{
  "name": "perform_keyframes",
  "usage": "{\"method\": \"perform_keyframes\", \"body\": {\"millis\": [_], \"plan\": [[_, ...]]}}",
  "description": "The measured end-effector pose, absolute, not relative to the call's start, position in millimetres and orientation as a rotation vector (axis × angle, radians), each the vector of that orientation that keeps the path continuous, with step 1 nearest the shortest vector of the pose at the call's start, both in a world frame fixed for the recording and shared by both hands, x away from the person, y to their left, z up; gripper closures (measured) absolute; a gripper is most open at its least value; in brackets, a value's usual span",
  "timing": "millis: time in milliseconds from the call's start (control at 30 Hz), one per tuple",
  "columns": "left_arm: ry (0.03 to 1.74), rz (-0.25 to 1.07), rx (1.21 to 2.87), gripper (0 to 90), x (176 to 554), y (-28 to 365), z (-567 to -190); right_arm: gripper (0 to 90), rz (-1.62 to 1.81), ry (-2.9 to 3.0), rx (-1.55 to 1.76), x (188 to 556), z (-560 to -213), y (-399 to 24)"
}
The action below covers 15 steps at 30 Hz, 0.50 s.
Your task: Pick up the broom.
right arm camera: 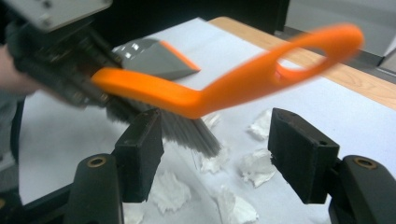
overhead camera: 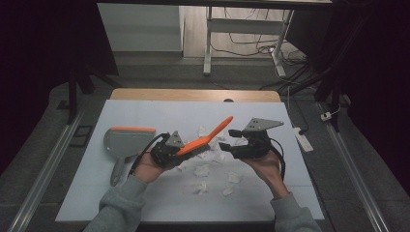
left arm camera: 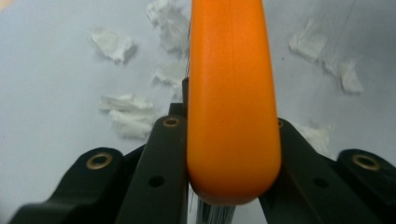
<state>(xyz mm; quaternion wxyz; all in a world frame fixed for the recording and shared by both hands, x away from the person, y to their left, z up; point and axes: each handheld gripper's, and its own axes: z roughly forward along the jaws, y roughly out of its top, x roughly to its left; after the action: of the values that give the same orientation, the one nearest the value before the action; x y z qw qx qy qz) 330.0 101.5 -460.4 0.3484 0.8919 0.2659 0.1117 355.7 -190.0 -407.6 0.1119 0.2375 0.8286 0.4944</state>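
An orange hand brush [overhead camera: 212, 133] with grey bristles [right arm camera: 187, 133] hangs tilted above the white sheet, its looped handle end pointing up and to the right. My left gripper [overhead camera: 180, 150] is shut on the brush's blunt end [left arm camera: 233, 102], with a jaw on each side. To the brush's right, my right gripper [overhead camera: 235, 138] is open; its jaws [right arm camera: 217, 154] stand wide below the brush [right arm camera: 224, 91] and do not touch it. Torn white paper scraps [overhead camera: 202, 170] lie scattered on the sheet under both grippers.
A grey dustpan [overhead camera: 126, 140] with an orange lip lies on the sheet's left side, behind my left gripper [right arm camera: 60, 60]. The white sheet [overhead camera: 145, 111] covers a wooden table [overhead camera: 193, 94]. More scraps [left arm camera: 112, 44] lie ahead of the left gripper.
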Motion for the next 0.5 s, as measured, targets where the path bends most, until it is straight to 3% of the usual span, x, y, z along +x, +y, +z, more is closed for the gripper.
{"method": "perform_keyframes", "body": {"millis": [500], "plan": [[0.539,0.277,2.521,79.9,322,86,-460,35.2,1.158,2.608,0.397,333,-402,-160]]}}
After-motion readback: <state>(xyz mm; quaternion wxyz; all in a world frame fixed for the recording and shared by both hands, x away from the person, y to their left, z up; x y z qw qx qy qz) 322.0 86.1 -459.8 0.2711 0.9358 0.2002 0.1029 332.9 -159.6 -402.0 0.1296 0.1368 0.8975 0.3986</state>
